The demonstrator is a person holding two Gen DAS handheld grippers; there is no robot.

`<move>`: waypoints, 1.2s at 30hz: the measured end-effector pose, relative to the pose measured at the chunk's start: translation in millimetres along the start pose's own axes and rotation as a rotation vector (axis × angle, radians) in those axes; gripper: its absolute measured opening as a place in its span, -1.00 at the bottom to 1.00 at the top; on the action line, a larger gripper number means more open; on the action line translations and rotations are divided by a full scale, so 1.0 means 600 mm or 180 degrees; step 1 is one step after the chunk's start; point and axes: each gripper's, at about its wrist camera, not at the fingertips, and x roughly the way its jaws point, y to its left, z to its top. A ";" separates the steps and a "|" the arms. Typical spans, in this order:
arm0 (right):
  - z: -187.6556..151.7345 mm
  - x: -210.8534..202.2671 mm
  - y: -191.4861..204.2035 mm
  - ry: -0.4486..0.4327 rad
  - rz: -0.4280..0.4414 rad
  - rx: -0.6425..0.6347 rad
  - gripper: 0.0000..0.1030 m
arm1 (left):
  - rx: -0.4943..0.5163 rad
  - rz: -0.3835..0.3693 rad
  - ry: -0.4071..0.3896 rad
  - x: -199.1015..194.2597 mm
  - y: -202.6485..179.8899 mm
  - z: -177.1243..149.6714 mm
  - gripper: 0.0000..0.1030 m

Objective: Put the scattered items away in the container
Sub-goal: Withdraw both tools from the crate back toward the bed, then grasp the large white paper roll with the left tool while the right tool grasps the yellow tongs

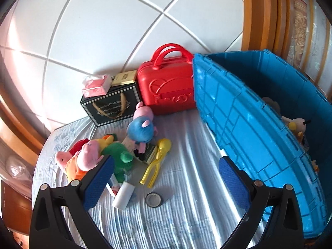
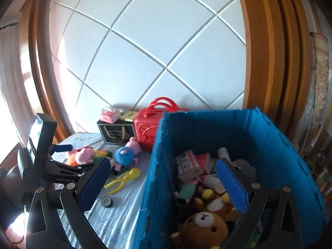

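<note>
Jaws wide, right gripper (image 2: 164,184) seemingly over blue bin (image 2: 269,137).

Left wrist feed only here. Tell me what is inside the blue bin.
Observer: The right wrist view shows the blue bin holding a brown bear plush near the front.
Operator: Report anything else in there.
Observer: A red and white carton lies further back.
Operator: Give me the right gripper's state.
Observer: The right gripper is open and empty, one finger over the bin.
</note>
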 end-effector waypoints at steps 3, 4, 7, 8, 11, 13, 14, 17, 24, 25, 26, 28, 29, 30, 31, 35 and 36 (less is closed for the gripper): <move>0.001 0.005 0.040 -0.0011 0.0043 -0.0047 1.00 | -0.0056 0.0063 0.0081 0.006 0.057 -0.035 0.98; 0.000 0.008 0.052 -0.0007 0.0048 -0.0049 1.00 | -0.0058 0.0072 0.0115 0.010 0.073 -0.047 0.98; -0.007 0.020 0.091 0.0017 0.0052 -0.0032 1.00 | -0.0046 0.0095 0.0237 0.027 0.119 -0.088 0.98; -0.010 0.027 0.106 0.0048 0.0058 -0.0015 1.00 | -0.0053 0.0086 0.0285 0.033 0.133 -0.100 0.98; -0.019 0.043 0.149 0.0109 0.0084 -0.0036 1.00 | -0.0029 0.0041 0.0380 0.052 0.168 -0.137 0.98; -0.029 0.056 0.180 0.0138 0.0090 -0.0063 1.00 | 0.0021 -0.0022 0.0422 0.066 0.185 -0.163 0.94; -0.033 0.063 0.195 0.0153 0.0100 -0.0059 1.00 | 0.0068 -0.0046 0.0423 0.072 0.191 -0.176 0.93; -0.048 0.087 0.234 0.0202 0.0091 -0.0078 1.00 | 0.0187 -0.0151 0.0443 0.098 0.209 -0.211 0.86; -0.097 0.171 0.287 0.0452 0.0017 -0.0039 1.00 | 0.0344 -0.0415 0.0422 0.162 0.230 -0.256 0.72; -0.106 0.184 0.291 0.0509 0.0001 -0.0033 1.00 | 0.0372 -0.0430 0.0424 0.173 0.231 -0.260 0.72; -0.115 0.196 0.296 0.0557 0.0001 -0.0022 1.00 | 0.0399 -0.0425 0.0425 0.184 0.234 -0.264 0.72; -0.134 0.228 0.305 0.0670 -0.0026 -0.0032 1.00 | 0.0428 -0.0399 0.0444 0.210 0.239 -0.271 0.72; -0.143 0.245 0.308 0.0737 -0.0033 -0.0039 1.00 | 0.0428 -0.0386 0.0467 0.225 0.244 -0.275 0.72; -0.155 0.264 0.312 0.0804 -0.0038 -0.0038 1.00 | 0.0411 -0.0385 0.0490 0.238 0.249 -0.279 0.72; -0.164 0.279 0.316 0.0847 -0.0046 -0.0042 1.00 | 0.0375 -0.0404 0.0508 0.254 0.255 -0.283 0.72; -0.204 0.348 0.335 0.1055 -0.0051 -0.0160 1.00 | 0.0283 -0.0487 0.0542 0.312 0.268 -0.294 0.72; -0.210 0.363 0.338 0.1091 -0.0046 -0.0176 1.00 | 0.0280 -0.0511 0.0560 0.326 0.268 -0.298 0.72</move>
